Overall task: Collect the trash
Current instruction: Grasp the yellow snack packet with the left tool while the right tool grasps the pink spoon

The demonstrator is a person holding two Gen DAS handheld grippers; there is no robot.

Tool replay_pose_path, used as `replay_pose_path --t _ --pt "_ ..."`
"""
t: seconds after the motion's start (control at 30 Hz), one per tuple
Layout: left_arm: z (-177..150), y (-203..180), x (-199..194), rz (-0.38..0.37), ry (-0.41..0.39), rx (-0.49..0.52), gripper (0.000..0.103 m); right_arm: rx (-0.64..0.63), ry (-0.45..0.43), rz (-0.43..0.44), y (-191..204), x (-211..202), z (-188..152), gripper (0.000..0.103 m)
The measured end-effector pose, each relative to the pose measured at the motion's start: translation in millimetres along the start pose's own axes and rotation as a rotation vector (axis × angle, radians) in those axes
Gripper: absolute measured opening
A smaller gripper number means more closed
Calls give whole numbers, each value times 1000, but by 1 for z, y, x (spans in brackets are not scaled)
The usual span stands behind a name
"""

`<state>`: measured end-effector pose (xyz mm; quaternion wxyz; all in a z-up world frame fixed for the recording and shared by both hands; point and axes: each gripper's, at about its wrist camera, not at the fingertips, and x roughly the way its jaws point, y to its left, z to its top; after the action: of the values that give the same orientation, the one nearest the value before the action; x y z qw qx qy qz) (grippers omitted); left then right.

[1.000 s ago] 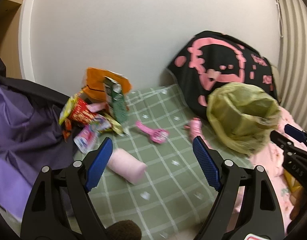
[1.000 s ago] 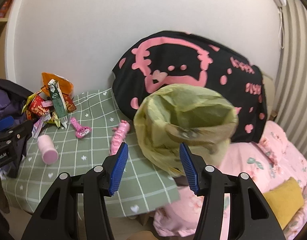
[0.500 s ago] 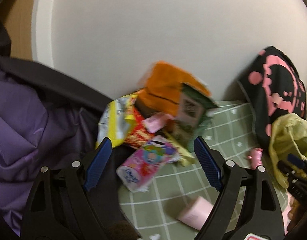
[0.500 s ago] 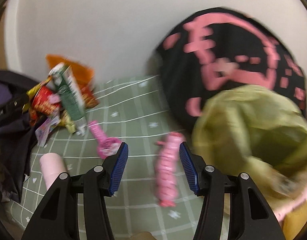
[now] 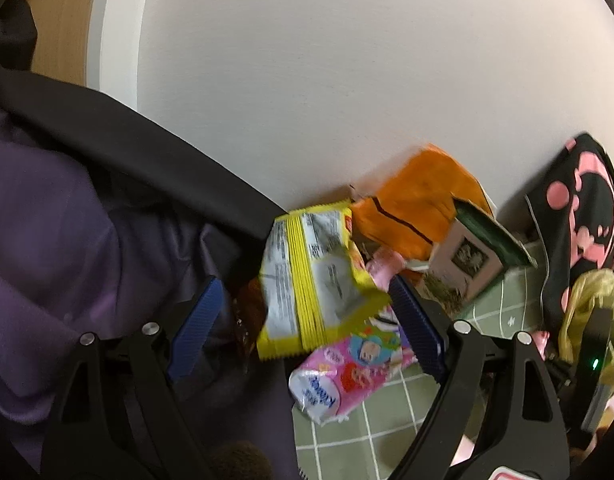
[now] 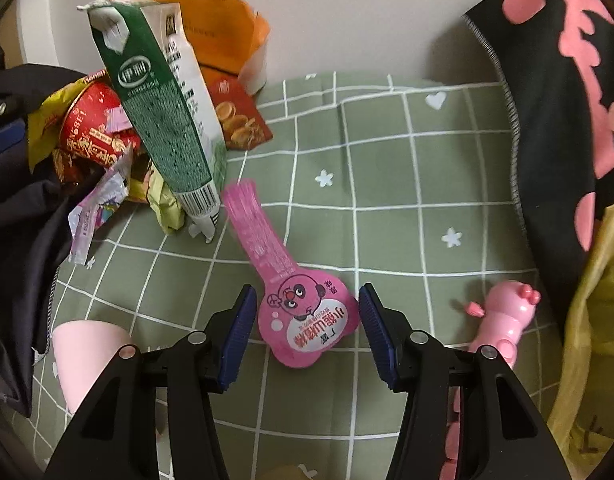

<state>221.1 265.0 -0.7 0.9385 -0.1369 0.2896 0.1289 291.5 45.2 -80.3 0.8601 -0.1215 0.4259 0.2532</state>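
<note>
left claw (image 5: 307,328): apparently open | right claw (image 6: 305,328): closing, angled down

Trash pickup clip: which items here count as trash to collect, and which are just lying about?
Job:
- pink lollipop wrapper, between the closing right claw pads, untouched
- green milk carton
- yellow snack wrapper, ahead of the open left claw
- yellow-green trash bag

Lying about:
- black pink-print pillow
- pink pig toy

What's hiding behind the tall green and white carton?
Behind the green and white carton an orange bag leans on the wall, and a red cup peeks out beside it. Whatever lies directly behind the carton is covered.
</note>
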Motion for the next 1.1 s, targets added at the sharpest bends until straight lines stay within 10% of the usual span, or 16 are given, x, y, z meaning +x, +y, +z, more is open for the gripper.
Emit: replay_pose_path --t 0.33,0.67,1.1 --pt "25 9 44 -43 108 -73 83 73 25 0 -20 -18 13 17" --pt "24 25 45 -50 223 -134 45 76 -12 23 -51 -48 9 17" --pt "27 19 -23 -112 149 -91 36 61 -53 87 -62 -69 2 14"
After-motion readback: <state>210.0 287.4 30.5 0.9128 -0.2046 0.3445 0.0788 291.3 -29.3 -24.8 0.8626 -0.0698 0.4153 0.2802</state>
